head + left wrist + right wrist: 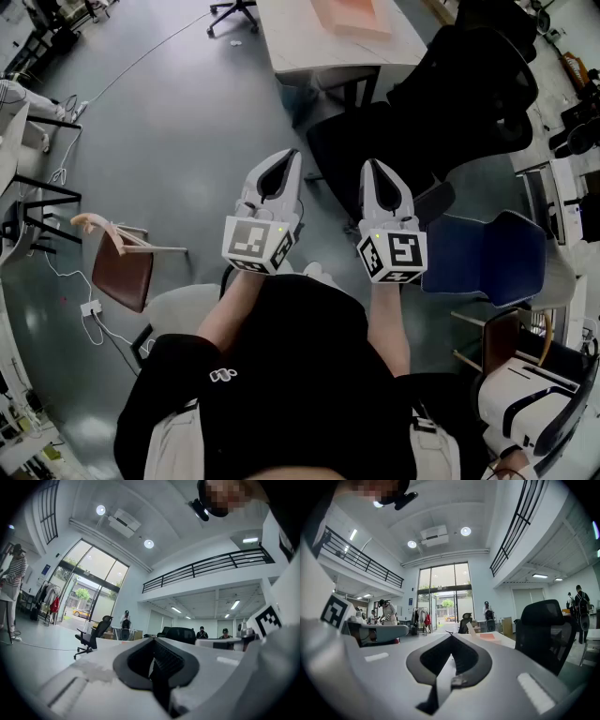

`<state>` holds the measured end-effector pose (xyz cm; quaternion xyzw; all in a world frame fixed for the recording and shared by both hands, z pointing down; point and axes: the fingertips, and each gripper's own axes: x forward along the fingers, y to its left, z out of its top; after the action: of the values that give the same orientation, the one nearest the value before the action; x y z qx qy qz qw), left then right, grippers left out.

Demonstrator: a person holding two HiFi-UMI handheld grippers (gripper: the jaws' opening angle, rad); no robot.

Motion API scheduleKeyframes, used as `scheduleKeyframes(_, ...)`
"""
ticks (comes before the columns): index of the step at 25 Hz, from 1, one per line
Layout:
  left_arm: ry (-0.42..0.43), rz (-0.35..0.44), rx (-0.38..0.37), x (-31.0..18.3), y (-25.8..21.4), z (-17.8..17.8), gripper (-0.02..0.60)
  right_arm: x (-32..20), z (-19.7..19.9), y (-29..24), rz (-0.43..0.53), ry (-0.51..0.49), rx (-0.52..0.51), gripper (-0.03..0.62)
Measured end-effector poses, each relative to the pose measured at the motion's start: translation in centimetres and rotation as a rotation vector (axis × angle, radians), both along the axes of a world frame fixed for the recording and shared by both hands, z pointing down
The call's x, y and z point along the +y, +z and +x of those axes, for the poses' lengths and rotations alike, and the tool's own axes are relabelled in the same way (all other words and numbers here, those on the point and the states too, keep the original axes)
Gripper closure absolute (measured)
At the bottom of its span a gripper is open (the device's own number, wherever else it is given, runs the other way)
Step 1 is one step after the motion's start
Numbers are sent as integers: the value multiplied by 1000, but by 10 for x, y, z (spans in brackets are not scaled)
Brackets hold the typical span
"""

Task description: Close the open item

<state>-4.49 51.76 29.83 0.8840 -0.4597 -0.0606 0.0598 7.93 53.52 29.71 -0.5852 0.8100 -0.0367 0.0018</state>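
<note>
A pale orange box-like item (352, 17) lies on a white table (309, 52) at the top of the head view, well beyond both grippers. In the right gripper view the same orange item (488, 637) shows far off with a light flap (470, 629) standing up from it. My left gripper (292, 156) and right gripper (373, 165) are held side by side, level, out over the grey floor. Both have their jaws together with nothing between them. The left gripper (153, 641) and the right gripper (451, 637) show the same in their own views.
A black office chair (469, 80) stands just past the right gripper, next to the table. A blue chair (492, 253) is at the right, a brown chair (122, 272) at the left. Cables (94, 314) trail on the floor. Several people (388, 612) stand in the distance.
</note>
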Motion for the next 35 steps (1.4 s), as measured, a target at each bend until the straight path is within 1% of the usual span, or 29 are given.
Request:
scheduleKeyframes(3, -4, -5, 7, -1, 2, 1, 584, 0, 2, 1, 3, -1, 0, 605)
scheduleKeyframes(6, -9, -15, 10, -3, 5, 4, 584, -3, 11, 4, -5, 19, -29, 603)
scheduleKeyframes(8, -16, -24, 12, -4, 7, 5, 584, -4, 16, 7, -15, 22, -30, 603)
scheduleKeyframes(15, -60, -55, 15, -5, 17, 8, 584, -5, 30, 18, -44, 0, -31, 603)
scheduleKeyframes(20, -91, -69, 9, 4, 26, 17, 584, -1, 50, 31, -69, -11, -47, 603)
scheduleKeyframes(24, -108, -79, -2, 6, 32, 18, 584, -4, 52, 36, -74, -36, -47, 603)
scheduleKeyframes(30, -138, -49, -8, -13, 22, 9, 584, -30, 49, 26, -38, -73, -43, 603)
scheduleKeyframes(35, -166, -40, 9, -52, 28, 0, 584, -72, 48, 34, -35, -89, -31, 603)
